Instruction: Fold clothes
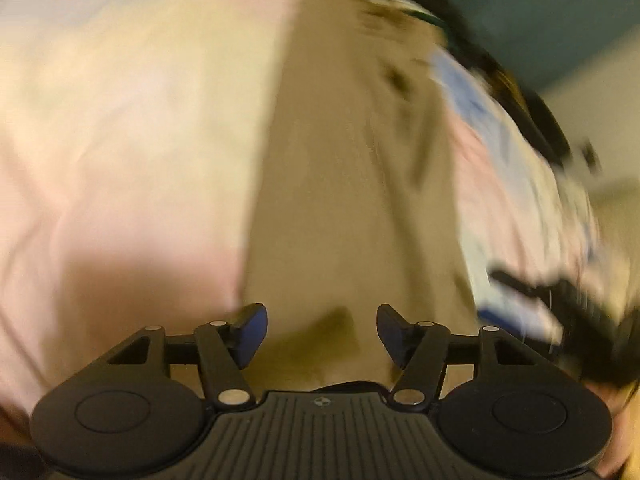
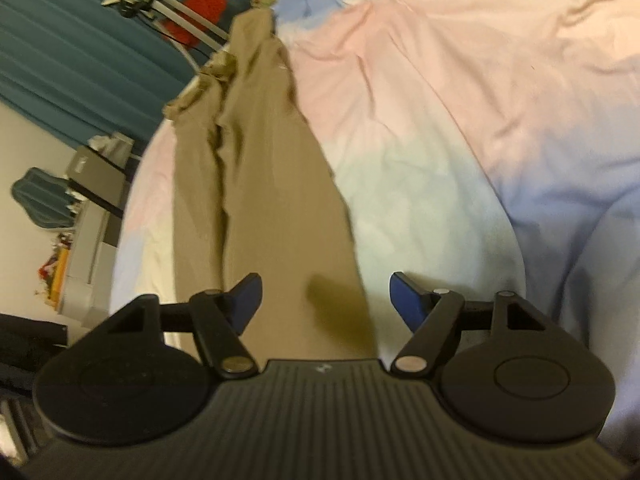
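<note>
Long khaki cotton trousers (image 2: 264,184) are lying stretched along the pastel quilted bed (image 2: 460,120). Both the left gripper (image 1: 322,330) and right gripper (image 2: 326,300) are hovering released above one end; each should be pinching a separate corner squarely.

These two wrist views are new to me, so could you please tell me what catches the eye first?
A long khaki garment stretches away from the right gripper, lying on a pastel pink, blue and cream bedspread. Both grippers, the left gripper too, hang open over the khaki cloth, gripping nothing. In the right wrist view, teal curtains and a red object fill the upper left.
</note>
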{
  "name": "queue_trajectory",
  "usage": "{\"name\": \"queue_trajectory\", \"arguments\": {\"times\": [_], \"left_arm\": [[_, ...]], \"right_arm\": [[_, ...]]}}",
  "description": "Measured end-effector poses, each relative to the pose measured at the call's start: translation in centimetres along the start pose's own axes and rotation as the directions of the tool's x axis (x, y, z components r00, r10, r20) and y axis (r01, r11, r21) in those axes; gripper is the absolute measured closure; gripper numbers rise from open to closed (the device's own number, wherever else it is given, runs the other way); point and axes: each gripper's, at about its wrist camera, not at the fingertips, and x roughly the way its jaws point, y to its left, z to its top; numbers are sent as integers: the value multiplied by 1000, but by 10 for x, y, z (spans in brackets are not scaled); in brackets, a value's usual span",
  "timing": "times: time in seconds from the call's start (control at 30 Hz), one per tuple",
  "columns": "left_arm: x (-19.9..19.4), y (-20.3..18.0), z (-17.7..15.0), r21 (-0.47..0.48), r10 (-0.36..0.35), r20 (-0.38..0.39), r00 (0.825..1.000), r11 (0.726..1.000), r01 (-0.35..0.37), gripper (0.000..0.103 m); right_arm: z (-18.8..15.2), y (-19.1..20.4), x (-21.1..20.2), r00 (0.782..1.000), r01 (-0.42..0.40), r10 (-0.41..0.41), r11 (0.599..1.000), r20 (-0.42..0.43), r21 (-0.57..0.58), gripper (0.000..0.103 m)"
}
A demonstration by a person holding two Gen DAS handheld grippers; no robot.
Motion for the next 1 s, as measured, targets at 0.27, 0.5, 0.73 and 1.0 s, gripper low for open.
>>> {"name": "queue_trajectory", "arguments": {"times": [0.27, 0.5, 0.73, 1.0], "left_arm": [[6, 27, 10, -129, 11, -37, 999, 991, -15, 39], [11, 35, -4, -181, -8, -22, 1000, 984, 4, 34], [36, 35, -2, -210, -47, -101, 994, 977, 25, 35], [34, 40, 3, -283, -104, -103, 989, 957, 71, 93]], "right_arm": [[-11, -17, 6, 994, -36, 47, 994, -104, 102, 33], [-37, -16, -15, 975, -160, 187, 967, -123, 199, 39], [-44, -9, -12, 985, -82, 105, 984, -140, 160, 42], [-46, 6, -5, 978, -9, 18, 999, -207, 43, 76]]}}
